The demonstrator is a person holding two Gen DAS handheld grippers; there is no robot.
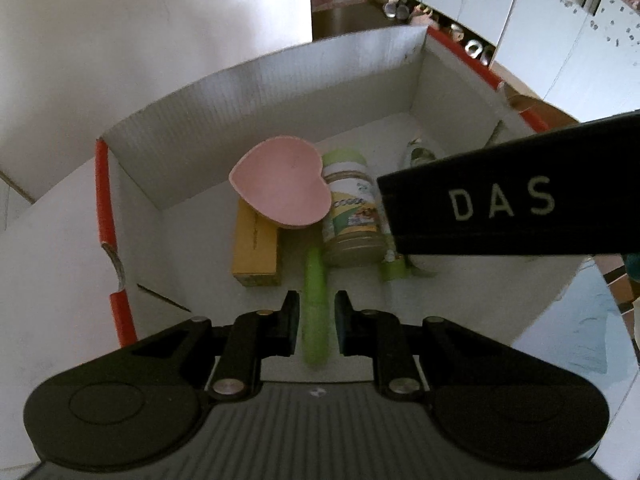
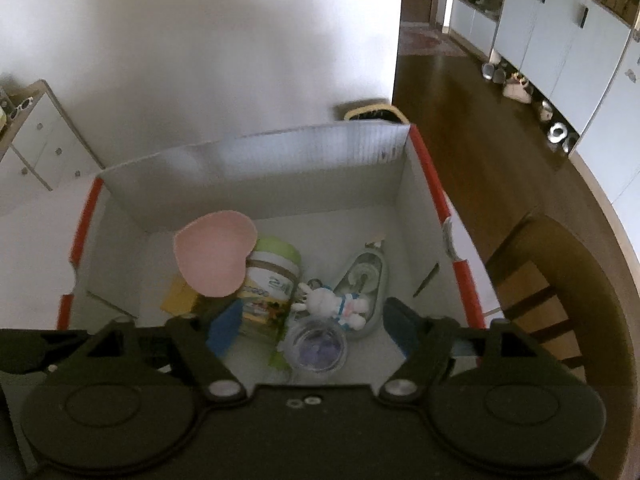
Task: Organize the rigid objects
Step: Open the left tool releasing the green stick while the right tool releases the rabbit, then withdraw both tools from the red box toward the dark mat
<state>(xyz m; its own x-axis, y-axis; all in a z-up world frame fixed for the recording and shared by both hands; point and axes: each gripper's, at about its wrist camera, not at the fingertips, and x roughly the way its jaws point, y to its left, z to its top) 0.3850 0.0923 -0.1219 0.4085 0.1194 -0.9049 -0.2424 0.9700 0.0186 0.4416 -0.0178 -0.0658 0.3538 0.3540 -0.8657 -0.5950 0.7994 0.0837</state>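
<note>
A white box [image 1: 260, 92] with red edges lies under both grippers. In it are a pink heart dish [image 1: 280, 184], a green-lidded jar [image 1: 352, 216], a yellow carton [image 1: 256, 248], a green stick [image 1: 315, 280] and a small green bottle [image 1: 394, 270]. My left gripper [image 1: 317, 312] hangs shut above the box floor; the stick shows in its narrow gap and seems to lie below. My right gripper [image 2: 312, 328] is open and holds nothing. Below it are a clear round container [image 2: 316, 346], a bunny toy [image 2: 332, 304] and a grey oval case [image 2: 364, 276]. Its black body [image 1: 500, 208] hides the box's right side.
A wooden chair [image 2: 552, 280] stands to the right of the box [image 2: 280, 168]. Beyond it, wood floor [image 2: 460, 120] runs to white cabinets [image 2: 560, 40] with shoes [image 2: 516, 88] at their foot. A white drawer unit [image 2: 40, 132] is at the left, a basket [image 2: 376, 114] behind the box.
</note>
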